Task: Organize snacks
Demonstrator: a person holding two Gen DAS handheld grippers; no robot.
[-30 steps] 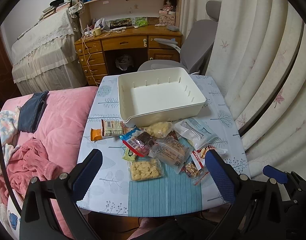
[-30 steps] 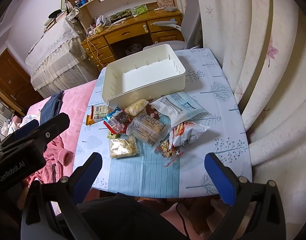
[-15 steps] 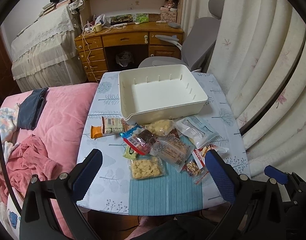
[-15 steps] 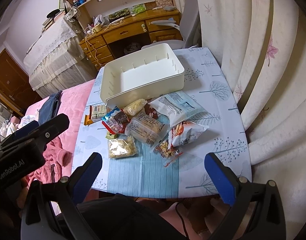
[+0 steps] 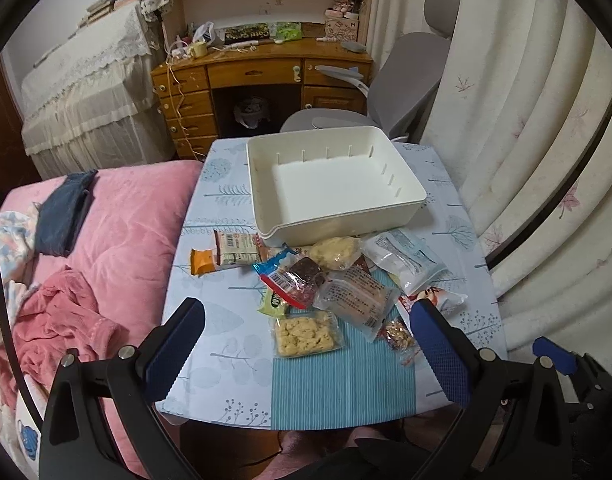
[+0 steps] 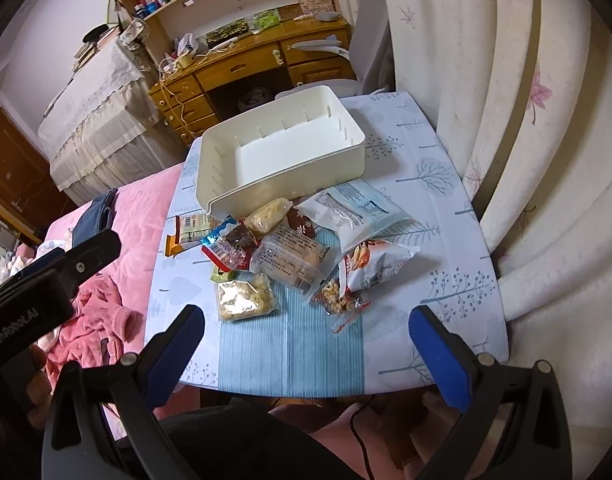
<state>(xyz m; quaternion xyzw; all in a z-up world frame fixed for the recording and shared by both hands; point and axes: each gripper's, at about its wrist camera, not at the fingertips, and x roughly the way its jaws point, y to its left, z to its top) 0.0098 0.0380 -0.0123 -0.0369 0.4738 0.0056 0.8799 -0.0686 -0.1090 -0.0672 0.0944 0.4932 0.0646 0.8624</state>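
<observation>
A heap of snack packets lies on the small table (image 5: 210,344), just in front of an empty white bin (image 5: 333,220) (image 6: 302,176). Among them are a clear pack of pale crackers (image 5: 306,332) (image 6: 244,298), a long clear pastry pack (image 5: 355,300) (image 6: 294,260), a white-and-blue bag (image 5: 405,258) (image 6: 353,208), a nut packet (image 5: 397,334) (image 6: 337,298) and an orange-ended bar (image 5: 226,256) (image 6: 190,230). My left gripper (image 5: 307,350) hangs open above the table's near edge. My right gripper (image 6: 306,354) is open too, nothing between its fingers.
A bed with a pink quilt (image 5: 118,240) and crumpled pink clothing (image 5: 62,320) borders the table on the left. Pale curtains (image 5: 525,140) hang close on the right. A grey chair (image 5: 397,80) and a wooden desk (image 5: 258,76) stand behind the bin.
Both views have drifted slightly, so the bin and the snack heap sit a touch differently in frame. No packet has moved and both grippers stay open.
</observation>
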